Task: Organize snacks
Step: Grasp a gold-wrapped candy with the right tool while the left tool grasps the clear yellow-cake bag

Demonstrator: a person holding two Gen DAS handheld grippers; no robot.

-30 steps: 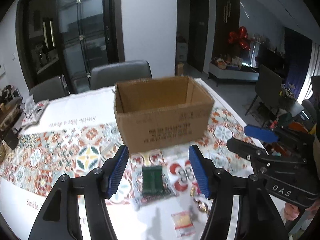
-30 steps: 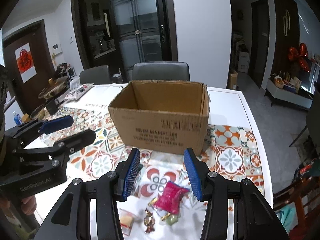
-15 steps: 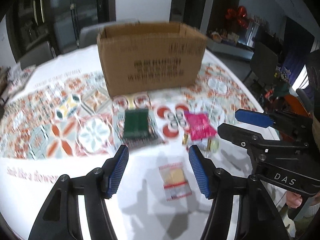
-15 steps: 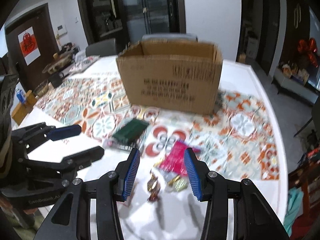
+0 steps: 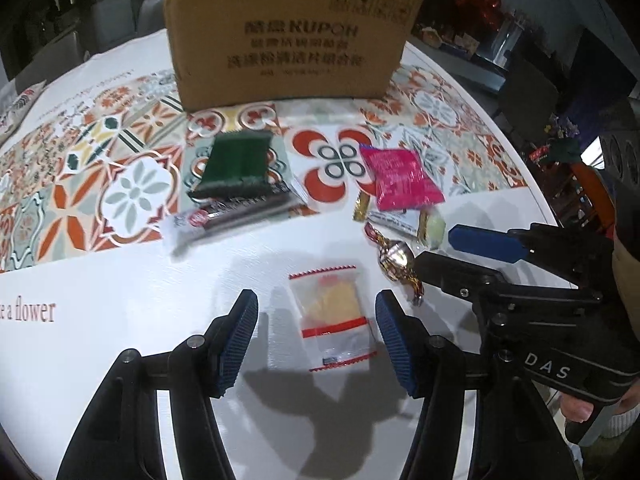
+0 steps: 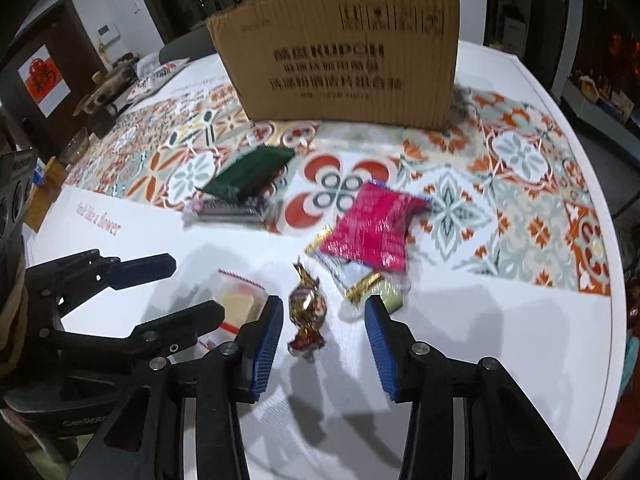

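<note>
A clear red-edged packet with a yellow snack [image 5: 332,316] lies flat on the white cloth between the pads of my left gripper [image 5: 316,334]. Its jaws are closing and do not touch the packet. A gold-and-red wrapped candy [image 6: 307,312] lies between the pads of my right gripper [image 6: 323,332], whose jaws are also closing without touching it. The two grippers hang side by side, each visible in the other's view: the right gripper [image 5: 460,258] and the left gripper [image 6: 168,296]. Beyond lie a pink packet [image 5: 400,178], a green packet [image 5: 236,160] and a dark bar [image 5: 236,212]. An open cardboard box [image 5: 292,40] stands behind them.
A small pale green candy [image 6: 386,294] and gold-ended wrappers lie by the pink packet [image 6: 372,228]. The patterned tablecloth [image 6: 520,216] covers the round table, whose edge [image 6: 612,280] curves along the right. Grey chairs stand behind the box [image 6: 344,60]. A hand [image 5: 578,410] holds the right gripper.
Both grippers have dropped toward the table and tipped downward. The box has slid up the views, and the snacks now lie between the pads. Both pairs of jaws have narrowed a little.
</note>
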